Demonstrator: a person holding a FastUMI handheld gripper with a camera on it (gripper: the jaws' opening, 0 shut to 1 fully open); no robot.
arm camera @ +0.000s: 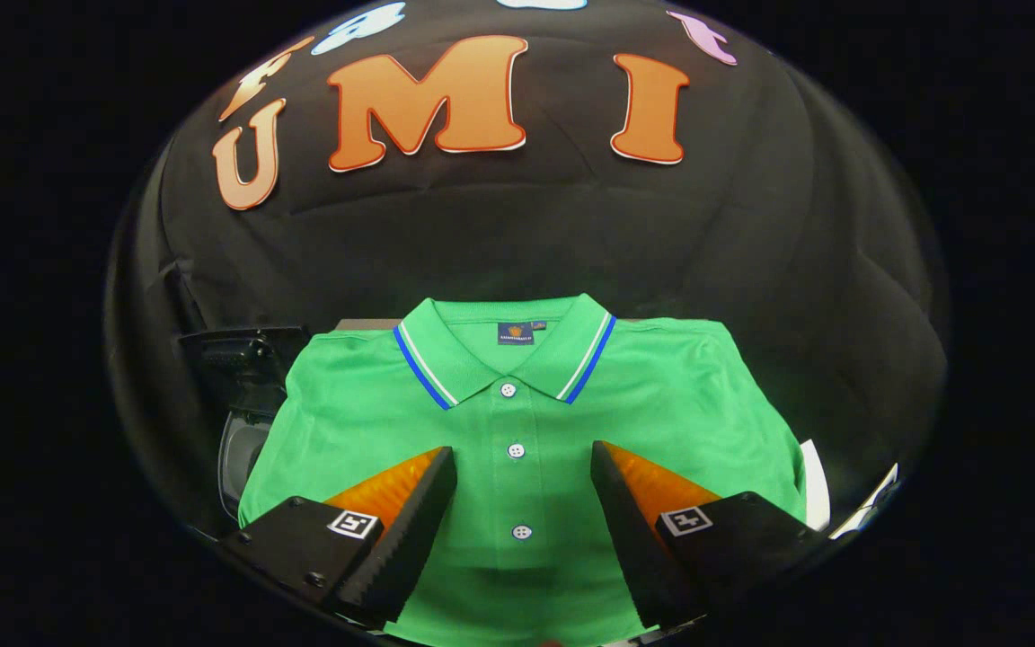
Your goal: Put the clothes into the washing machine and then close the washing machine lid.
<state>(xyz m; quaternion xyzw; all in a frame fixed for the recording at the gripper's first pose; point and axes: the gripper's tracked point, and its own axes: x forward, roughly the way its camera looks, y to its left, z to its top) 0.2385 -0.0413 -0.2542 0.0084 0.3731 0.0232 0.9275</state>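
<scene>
Here, a green polo shirt [526, 422] lies flat and neatly folded at the middle and lower part of the frame, collar pointing up. The collar carries blue and white edge stripes, and three white buttons run down the placket. The gripper [524, 463] hovers over it, fingers spread wide on either side of the placket, pinching nothing. A dark object [243, 377] sits at the shirt's left.

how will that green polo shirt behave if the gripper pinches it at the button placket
Likely floppy: the green polo shirt is soft knit lying flat, so it should sag and unfold. Probably light. The open gripper may catch only the top layer.
</scene>
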